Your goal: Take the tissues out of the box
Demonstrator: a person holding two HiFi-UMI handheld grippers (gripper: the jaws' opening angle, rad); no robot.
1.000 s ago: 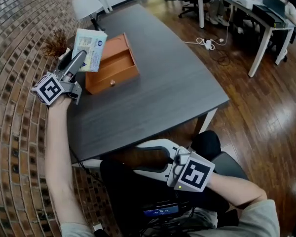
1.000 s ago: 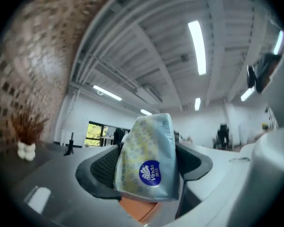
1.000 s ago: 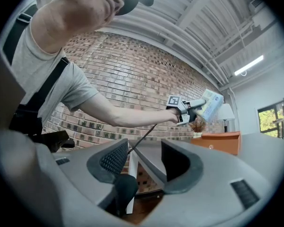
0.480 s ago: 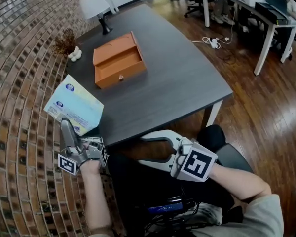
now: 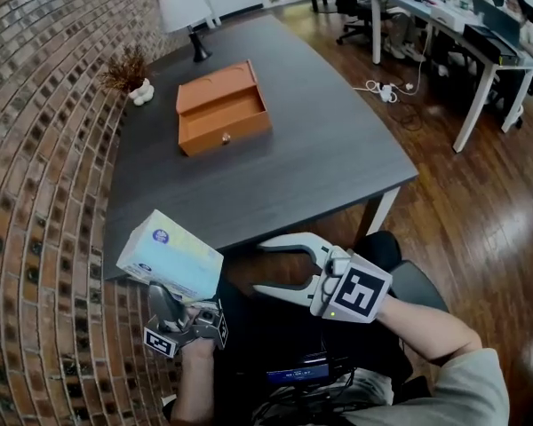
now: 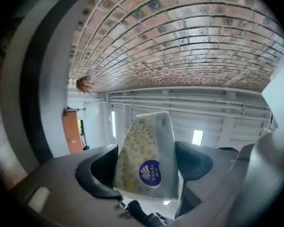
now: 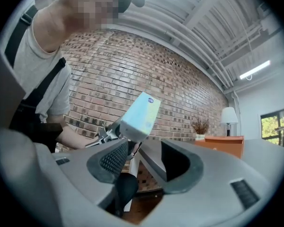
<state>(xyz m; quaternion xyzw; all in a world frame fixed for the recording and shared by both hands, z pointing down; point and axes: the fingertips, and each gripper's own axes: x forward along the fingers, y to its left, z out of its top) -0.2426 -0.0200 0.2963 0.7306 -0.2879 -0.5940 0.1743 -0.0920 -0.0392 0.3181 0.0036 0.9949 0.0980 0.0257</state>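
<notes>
The dark bench (image 5: 320, 149) carries the orange box (image 5: 224, 107) at its far left, drawer open and seemingly bare. The tissue pack (image 5: 171, 257) is well clear of it, up in the air off the bench's near left corner, so the taking-out looks done, with only setting it down left. It is a soft wrapped block, pale with yellow dots and a round blue logo, tilted. The left tongs (image 6: 146, 162) clamp one end; the right tongs (image 5: 259, 266) gape wide, empty

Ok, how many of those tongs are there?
2. The left tongs are low beside the brick wall, shut on the tissue pack. The right tongs are open and empty over the person's lap, near the table's edge. None seem hidden.
</notes>
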